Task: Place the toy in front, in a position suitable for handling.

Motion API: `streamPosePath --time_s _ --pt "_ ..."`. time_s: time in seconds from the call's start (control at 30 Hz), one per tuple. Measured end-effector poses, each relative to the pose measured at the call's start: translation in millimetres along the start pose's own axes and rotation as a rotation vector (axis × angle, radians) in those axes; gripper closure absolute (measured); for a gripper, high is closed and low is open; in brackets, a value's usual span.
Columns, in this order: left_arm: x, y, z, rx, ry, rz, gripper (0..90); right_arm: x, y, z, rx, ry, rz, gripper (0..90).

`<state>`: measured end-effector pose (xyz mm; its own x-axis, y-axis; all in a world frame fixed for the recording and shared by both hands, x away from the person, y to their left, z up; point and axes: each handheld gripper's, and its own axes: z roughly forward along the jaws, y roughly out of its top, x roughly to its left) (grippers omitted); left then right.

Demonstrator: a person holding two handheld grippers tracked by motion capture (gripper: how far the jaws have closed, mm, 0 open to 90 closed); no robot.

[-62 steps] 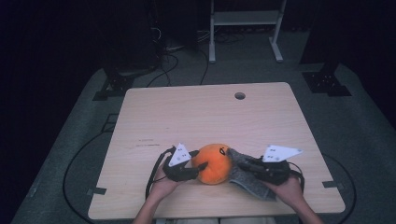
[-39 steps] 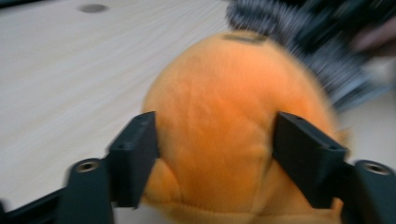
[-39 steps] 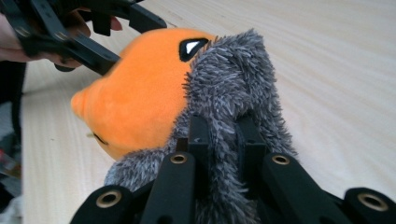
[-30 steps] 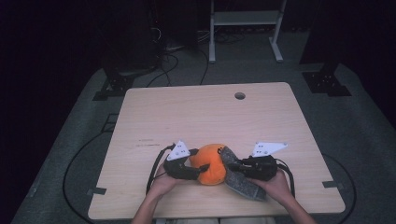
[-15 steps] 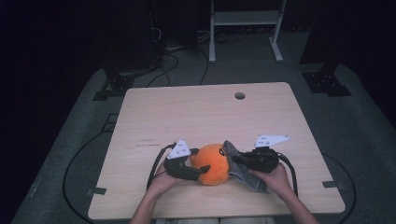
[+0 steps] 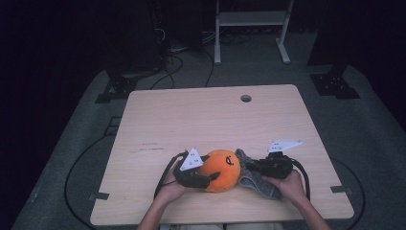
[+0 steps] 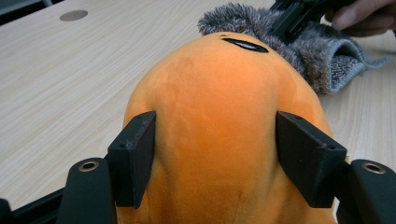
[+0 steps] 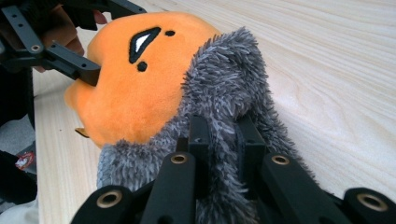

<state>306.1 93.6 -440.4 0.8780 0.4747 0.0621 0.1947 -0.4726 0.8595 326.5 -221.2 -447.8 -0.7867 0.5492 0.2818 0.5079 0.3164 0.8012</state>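
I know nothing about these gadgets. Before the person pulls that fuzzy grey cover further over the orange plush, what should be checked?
1. Left gripper grips the round orange plush toy, pads on both sides; its jaws have just been closing: ok.
2. Right gripper pinches the fuzzy grey fabric cover: ok.
3. Cover's edge lies against the plush: ok.
4. How much of the plush is inside the cover: cannot tell.
5. Bare light wooden table beyond the work: ok.
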Motion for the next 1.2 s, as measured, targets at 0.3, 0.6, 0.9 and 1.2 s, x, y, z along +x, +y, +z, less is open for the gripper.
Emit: streamPosePath --time_s 0.3,0.6,0.9,1.2 --pt "-5.9 1.6 1.5 0.003 0.004 0.066 31.7 23.5 18.3 1.7 -0.087 0.079 -0.097 79.1" --pt "-9.1 2.6 2.7 -0.011 -0.012 0.083 31.8 1.3 8.1 -4.2 -0.050 0.038 0.005 79.1" --pt "-8.2 1.7 4.2 -0.025 -0.029 0.084 32.0 5.1 15.7 3.0 -0.045 0.066 -0.025 79.2" --pt "-4.3 3.6 -3.5 -0.023 -0.024 0.028 19.6 5.4 14.8 3.2 -0.042 0.048 -0.032 79.2"
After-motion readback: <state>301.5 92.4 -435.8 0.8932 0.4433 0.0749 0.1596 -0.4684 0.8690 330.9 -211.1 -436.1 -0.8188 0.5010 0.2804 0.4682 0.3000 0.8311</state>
